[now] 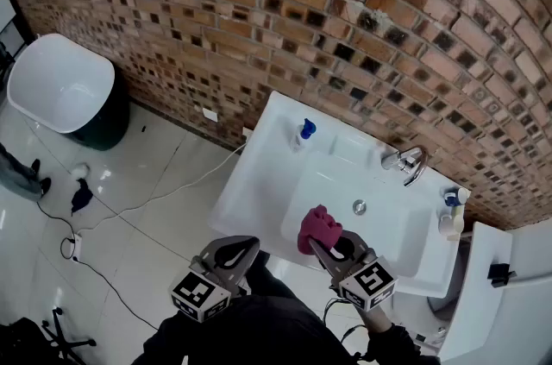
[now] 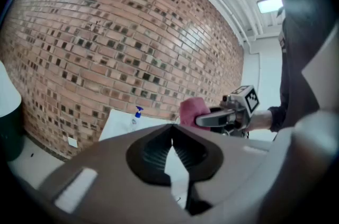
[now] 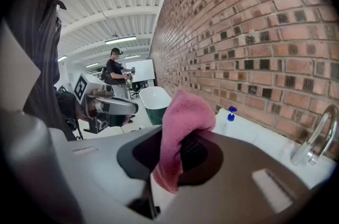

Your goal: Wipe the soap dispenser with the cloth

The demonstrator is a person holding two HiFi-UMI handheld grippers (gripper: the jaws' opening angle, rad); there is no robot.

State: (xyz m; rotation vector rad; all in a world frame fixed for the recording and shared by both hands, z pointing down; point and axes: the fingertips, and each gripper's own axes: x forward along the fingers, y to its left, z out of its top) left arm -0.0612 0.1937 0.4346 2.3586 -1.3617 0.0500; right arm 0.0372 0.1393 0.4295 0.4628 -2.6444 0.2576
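soap dispenser (image 1: 304, 132) stands on sink (image 1: 252, 192); right tool (image 1: 329, 248) clamps pink cloth (image 1: 316, 227).

I'm working in a washroom mock-up inside a big hall. A brick wall (image 1: 345, 9) backs a white sink (image 1: 259, 182) with tap (image 1: 412, 163) and dispenser (image 1: 305, 131) at twelve o'clock. A tub (image 1: 56, 83) stands at ten, a cable (image 1: 185, 182) crosses the tiled floor (image 1: 129, 156), and strip lights (image 3: 121, 40) hang under a ribbed ceiling (image 3: 106, 0).
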